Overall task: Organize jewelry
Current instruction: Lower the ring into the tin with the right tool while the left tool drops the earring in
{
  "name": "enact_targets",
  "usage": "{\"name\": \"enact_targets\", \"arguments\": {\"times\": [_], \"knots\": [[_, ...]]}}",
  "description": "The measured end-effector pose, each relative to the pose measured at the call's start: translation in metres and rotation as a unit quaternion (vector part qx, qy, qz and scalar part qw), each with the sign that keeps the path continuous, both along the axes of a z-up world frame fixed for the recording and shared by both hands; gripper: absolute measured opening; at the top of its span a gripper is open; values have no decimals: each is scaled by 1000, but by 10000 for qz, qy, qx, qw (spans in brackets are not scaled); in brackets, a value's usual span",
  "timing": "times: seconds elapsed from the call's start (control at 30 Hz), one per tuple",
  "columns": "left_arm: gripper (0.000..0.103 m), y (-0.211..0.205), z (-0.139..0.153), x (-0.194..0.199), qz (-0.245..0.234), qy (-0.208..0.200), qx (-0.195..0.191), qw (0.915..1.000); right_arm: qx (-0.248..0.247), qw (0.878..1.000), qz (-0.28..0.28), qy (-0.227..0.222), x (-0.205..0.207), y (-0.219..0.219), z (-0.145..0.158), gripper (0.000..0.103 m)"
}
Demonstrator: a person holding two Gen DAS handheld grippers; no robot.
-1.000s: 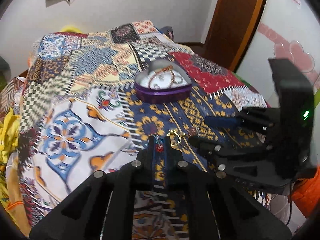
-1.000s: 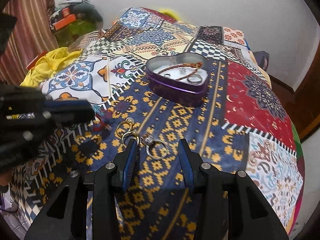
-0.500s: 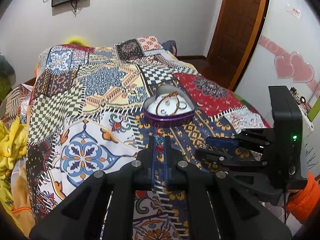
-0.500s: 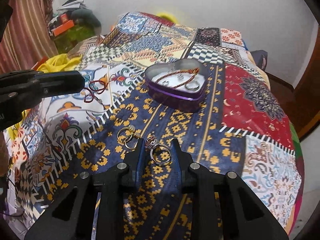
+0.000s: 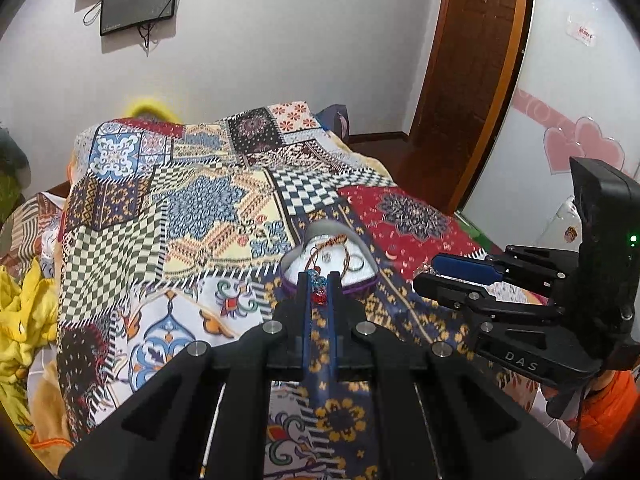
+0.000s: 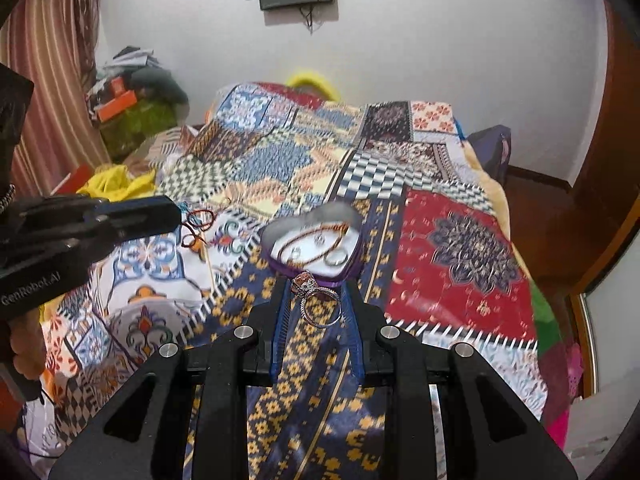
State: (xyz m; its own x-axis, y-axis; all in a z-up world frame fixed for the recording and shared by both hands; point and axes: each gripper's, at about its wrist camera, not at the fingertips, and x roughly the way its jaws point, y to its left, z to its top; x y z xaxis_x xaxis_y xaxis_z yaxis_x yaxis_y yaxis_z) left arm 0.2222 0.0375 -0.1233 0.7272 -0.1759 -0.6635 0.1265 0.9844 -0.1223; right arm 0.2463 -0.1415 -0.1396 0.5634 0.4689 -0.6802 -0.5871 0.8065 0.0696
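Observation:
My left gripper is shut on a thin red and blue cord bracelet, held above the patterned bedspread; the bracelet also dangles from it in the right wrist view. My right gripper is shut on a silver ring with a pink stone, lifted just short of the purple heart-shaped tin. The tin holds a brown cord, a ring and small pieces. The right gripper also shows in the left wrist view.
The patchwork bedspread covers the bed. Yellow cloth lies at the left edge. A wooden door and a white wall with pink hearts stand at the right. Clutter sits by the striped curtain.
Both grippers have risen from the bedspread with their items. The right gripper closed on the ring and lifted it. The tin now looks farther and smaller.

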Motion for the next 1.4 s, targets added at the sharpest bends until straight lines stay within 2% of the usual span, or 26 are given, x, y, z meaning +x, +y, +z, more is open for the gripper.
{"name": "enact_targets", "arguments": {"times": [0.33, 0.57, 1.0, 1.4], "knots": [[5, -4, 4, 27, -45, -93, -4, 9999, 208, 9997, -83, -88, 24, 4, 7, 23], [5, -3, -6, 49, -55, -21, 15, 10000, 242, 9997, -72, -37, 44, 10, 4, 23], [5, 3, -42, 92, -142, 429, -180, 9988, -60, 9989, 294, 373, 77, 31, -22, 23], [5, 5, -70, 109, -224, 853, -412, 9952, -282, 9973, 413, 529, 91, 36, -32, 24]]}}
